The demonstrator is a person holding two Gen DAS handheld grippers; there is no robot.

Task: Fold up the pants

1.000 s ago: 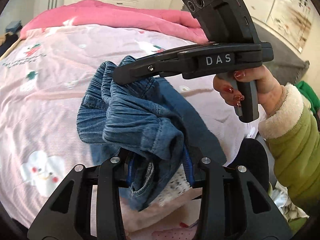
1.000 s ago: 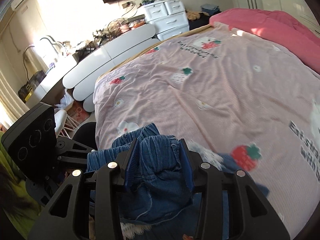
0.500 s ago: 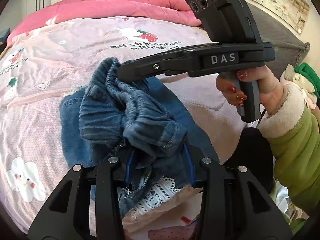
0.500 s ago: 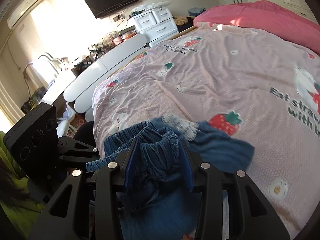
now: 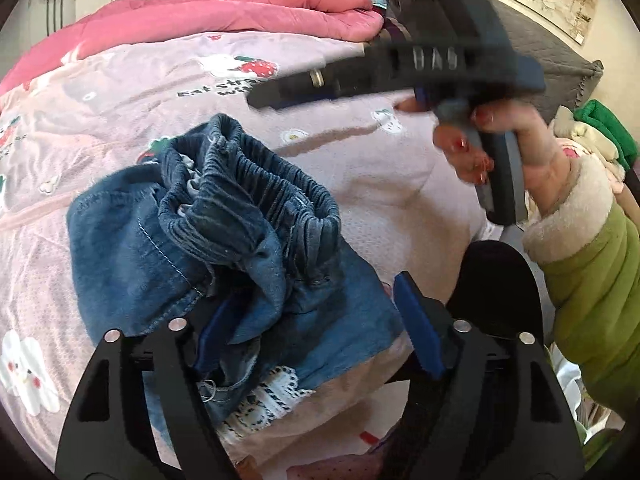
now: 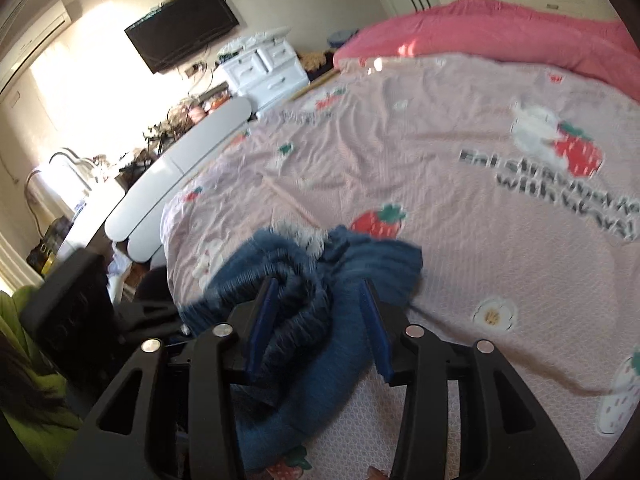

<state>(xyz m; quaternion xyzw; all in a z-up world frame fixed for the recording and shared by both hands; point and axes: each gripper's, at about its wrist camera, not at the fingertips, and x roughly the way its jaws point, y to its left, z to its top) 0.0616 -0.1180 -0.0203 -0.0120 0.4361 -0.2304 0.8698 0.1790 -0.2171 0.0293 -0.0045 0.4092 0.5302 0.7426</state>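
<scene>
The pants (image 5: 224, 236) lie bunched near the bed's (image 5: 400, 168) foot edge, the only bump on the sheet; open sheet runs beyond them toward the pink quilt (image 5: 224, 20) heaped along the far edge; the white footboard (image 6: 180, 168) borders the left edge, drawers (image 6: 268, 68) behind it.

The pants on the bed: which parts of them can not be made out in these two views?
- Legs of the pants: left wrist view, buried under the bunched waistband.
- Near hem: left wrist view, behind the left gripper fingers.
- Fabric detail: right wrist view, motion blur around the right gripper.
</scene>
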